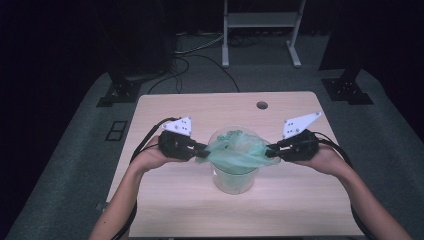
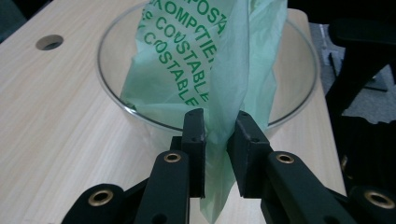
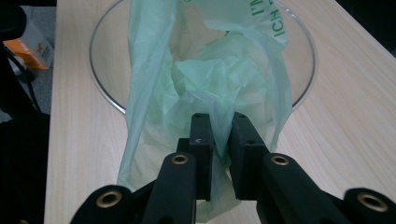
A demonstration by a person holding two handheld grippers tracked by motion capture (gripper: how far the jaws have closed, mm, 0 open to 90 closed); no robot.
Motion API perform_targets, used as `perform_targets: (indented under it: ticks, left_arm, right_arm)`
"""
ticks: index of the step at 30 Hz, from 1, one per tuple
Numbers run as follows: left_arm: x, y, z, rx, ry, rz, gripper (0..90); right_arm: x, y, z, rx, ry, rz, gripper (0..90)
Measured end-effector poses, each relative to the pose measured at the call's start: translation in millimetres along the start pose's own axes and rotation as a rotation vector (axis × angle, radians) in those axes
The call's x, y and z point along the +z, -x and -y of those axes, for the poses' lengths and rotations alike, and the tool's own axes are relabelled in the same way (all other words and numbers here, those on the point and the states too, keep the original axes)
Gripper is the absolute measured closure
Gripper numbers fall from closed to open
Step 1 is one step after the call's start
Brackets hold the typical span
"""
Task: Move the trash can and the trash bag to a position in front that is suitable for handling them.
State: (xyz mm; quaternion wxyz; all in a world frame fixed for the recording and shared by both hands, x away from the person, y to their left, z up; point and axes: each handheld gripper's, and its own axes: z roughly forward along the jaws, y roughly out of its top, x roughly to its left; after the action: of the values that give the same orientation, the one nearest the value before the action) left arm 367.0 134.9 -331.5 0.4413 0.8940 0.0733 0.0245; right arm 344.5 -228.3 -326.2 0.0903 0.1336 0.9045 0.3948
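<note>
Left gripper view: my left gripper (image 2: 216, 126) has its fingers (image 2: 194, 140) clamped on one edge of the thin pale green plastic bag (image 2: 187, 70) printed with green lettering. My right gripper (image 3: 217, 128) pinches the opposite edge. In the high view the bag (image 1: 235, 150) stretches crosswise between both hands, its middle sagging into the clear round glass beaker (image 1: 234, 181) standing mid-table. The light wooden table (image 1: 175, 210) has a round cable hole (image 1: 261, 105) behind the beaker. A white stand (image 1: 260, 20) rises beyond the table.
</note>
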Motion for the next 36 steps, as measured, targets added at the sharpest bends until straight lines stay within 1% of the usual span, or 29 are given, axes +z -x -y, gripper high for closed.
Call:
perform_targets:
  ticks: [3,12,14,16,18,19,21,24,27,29,32,34,35,36]
  left_arm:
    - [0.0,1.4,-0.4,0.001,0.004,0.011,75.5]
    - [0.5,4.7,0.1,0.007,0.010,0.055,74.1]
    - [0.9,5.9,-0.1,0.013,0.009,0.067,74.0]
    - [0.8,6.3,0.3,0.013,-0.004,0.085,73.6]
    - [-0.1,7.4,1.6,0.013,0.000,0.103,73.6]
    - [-1.2,7.4,2.3,0.016,-0.001,0.101,73.6]
    - [-4.0,6.2,3.5,0.006,0.008,0.087,73.6]
    - [-8.7,3.4,2.8,-0.016,0.028,0.069,71.6]
    - [-10.9,2.4,-0.5,-0.007,0.030,0.055,71.1]
    - [-11.1,1.7,-3.6,0.000,0.025,0.023,76.9]
    - [-10.5,-3.0,-6.4,-0.018,0.018,-0.041,88.5]
    - [-8.8,-6.6,-6.3,-0.052,0.026,-0.064,89.7]
    - [-7.8,-8.5,-6.2,-0.066,0.023,-0.086,89.8]
    - [-6.6,-10.8,-5.5,-0.084,0.027,-0.096,89.8]
  right_arm:
    - [0.2,-1.9,0.7,0.004,0.011,-0.021,81.7]
    - [0.1,-6.3,3.7,0.004,0.018,-0.065,82.6]
    - [0.2,-7.7,3.5,-0.005,0.014,-0.071,82.7]
    - [0.4,-9.0,3.8,-0.013,0.006,-0.082,82.6]
    - [-0.1,-9.8,5.4,-0.014,-0.002,-0.090,82.5]
    - [-1.3,-10.3,6.5,-0.015,-0.004,-0.094,82.5]
    - [-4.6,-9.6,8.8,-0.011,0.004,-0.087,81.7]
    - [-10.7,-5.5,9.8,0.007,0.016,-0.061,75.2]
    - [-15.0,-2.1,8.2,0.014,0.019,-0.053,76.3]
    - [-15.9,-1.4,5.2,0.007,0.008,-0.033,80.0]
    - [-16.0,0.9,1.0,0.001,-0.008,0.015,84.5]
    - [-15.4,4.2,-0.4,0.013,-0.016,0.046,85.4]
    - [-14.6,6.0,-0.5,0.015,-0.023,0.061,85.7]
    - [-13.5,7.7,-0.2,0.018,-0.035,0.076,86.3]
